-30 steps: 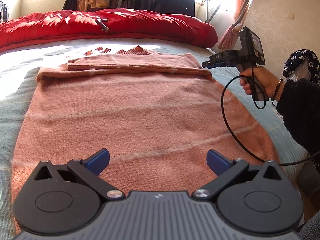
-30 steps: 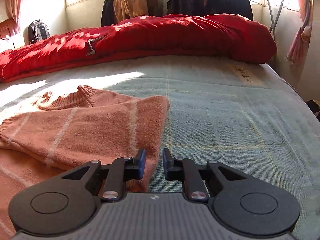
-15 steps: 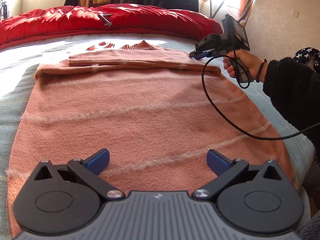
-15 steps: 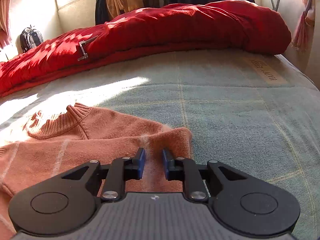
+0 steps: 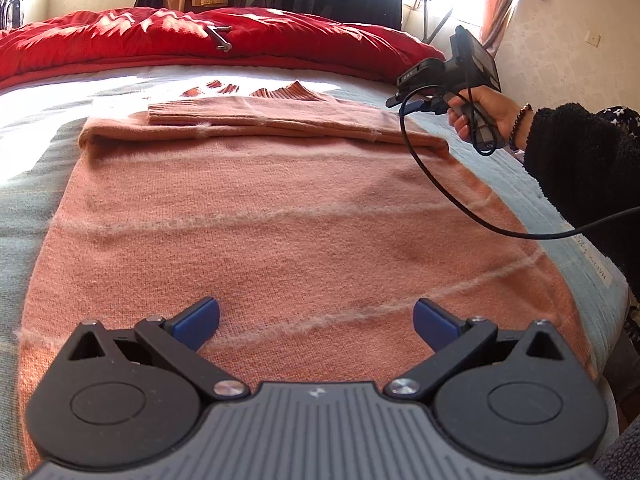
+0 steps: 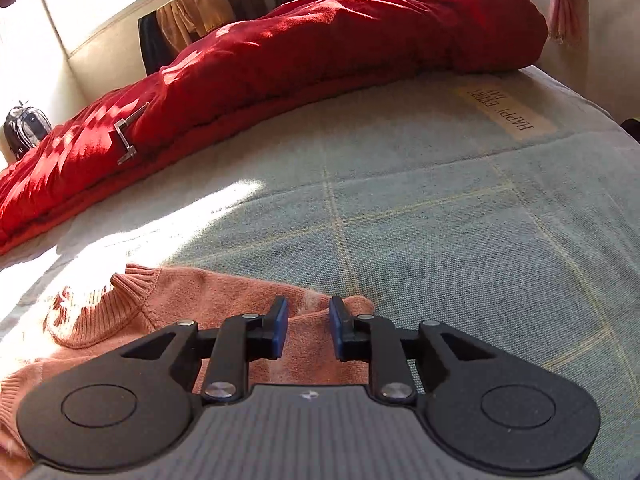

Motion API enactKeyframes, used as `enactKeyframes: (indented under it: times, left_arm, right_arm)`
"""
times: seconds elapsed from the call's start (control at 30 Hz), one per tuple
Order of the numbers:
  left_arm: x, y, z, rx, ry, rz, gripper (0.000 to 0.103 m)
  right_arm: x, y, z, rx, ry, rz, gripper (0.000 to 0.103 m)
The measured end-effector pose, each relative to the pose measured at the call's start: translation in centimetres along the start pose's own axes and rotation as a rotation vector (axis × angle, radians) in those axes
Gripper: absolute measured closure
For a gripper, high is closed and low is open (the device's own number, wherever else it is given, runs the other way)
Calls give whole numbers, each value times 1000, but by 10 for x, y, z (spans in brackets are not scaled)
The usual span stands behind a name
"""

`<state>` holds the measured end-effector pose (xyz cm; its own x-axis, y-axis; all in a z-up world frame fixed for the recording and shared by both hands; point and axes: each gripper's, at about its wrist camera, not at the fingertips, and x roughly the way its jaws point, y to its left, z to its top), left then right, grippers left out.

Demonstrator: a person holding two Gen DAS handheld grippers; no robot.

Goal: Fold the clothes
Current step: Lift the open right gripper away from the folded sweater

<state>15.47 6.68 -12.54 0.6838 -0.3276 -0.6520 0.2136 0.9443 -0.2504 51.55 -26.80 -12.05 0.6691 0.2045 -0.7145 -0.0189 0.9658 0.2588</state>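
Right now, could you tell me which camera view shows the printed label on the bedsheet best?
The right wrist view: the label lies unobstructed, lettering large though upside down. The left wrist view shows only a small, blurred label sliver at the bed's edge.

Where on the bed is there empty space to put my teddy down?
The blanket is bare between the red quilt and the sweater, out to the label near the far edge. A sunlit bare patch lies between collar and quilt. The sweater covers the near part, where both grippers work.
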Motion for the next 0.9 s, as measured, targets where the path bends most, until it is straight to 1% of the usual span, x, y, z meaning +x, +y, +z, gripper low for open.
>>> enactKeyframes:
  times: [0.03,0.1,0.17,0.2,0.23,0.3,0.33,0.37,0.4,0.47,0.53,0.6,0.67,0.73,0.83,0.9]
  left_arm:
    - [0,1,0,-4,-2,-1,1]
    - [-1,1,-1,-5,-5,0,1]
    - [0,0,-1,1,-4,6,1]
    - [-1,-1,-1,4,-3,10,1]
    - [-1,-1,-1,6,-1,14,1]
    - [-2,-3,-1,14,1,24,1]
    - [-4,-4,-2,19,2,28,1]
    - [-5,-5,-2,23,3,31,1]
    - [-7,-5,-3,26,2,30,1]
    - [-11,-4,-4,31,0,29,1]
    - [-15,-2,-6,29,-4,34,1]
    - [-19,1,-7,22,-10,42,1]
    - [-23,4,-9,15,-15,47,1]
    - [-28,7,-11,9,-19,51,1]
    - [-35,11,-14,1,-21,62,1]
    - [-39,14,-15,-5,-22,73,1]
  right_arm:
    - [-8,5,0,-28,-6,-6,67]
    - [-18,17,-3,-90,-2,-10,52]
    - [-25,36,-14,-206,19,-2,49]
    - [-27,46,-20,-267,26,-9,45]
    - [-26,56,-28,-330,27,-35,42]
    - [-20,70,-41,-411,20,-87,38]
    - [-16,76,-47,-428,7,-118,36]
    - [-13,82,-52,-438,-6,-147,30]
    - [-12,86,-54,-437,-17,-174,26]
    - [-13,99,-57,-442,-35,-231,25]
    - [-14,114,-60,-474,-46,-265,22]
    - [-15,130,-65,-508,-42,-260,14]
    - [-11,152,-73,-538,-16,-236,12]
    - [-6,179,-83,-573,5,-213,12]
    - [-1,217,-94,-617,0,-192,12]
    - [-1,241,-100,-636,11,-140,12]
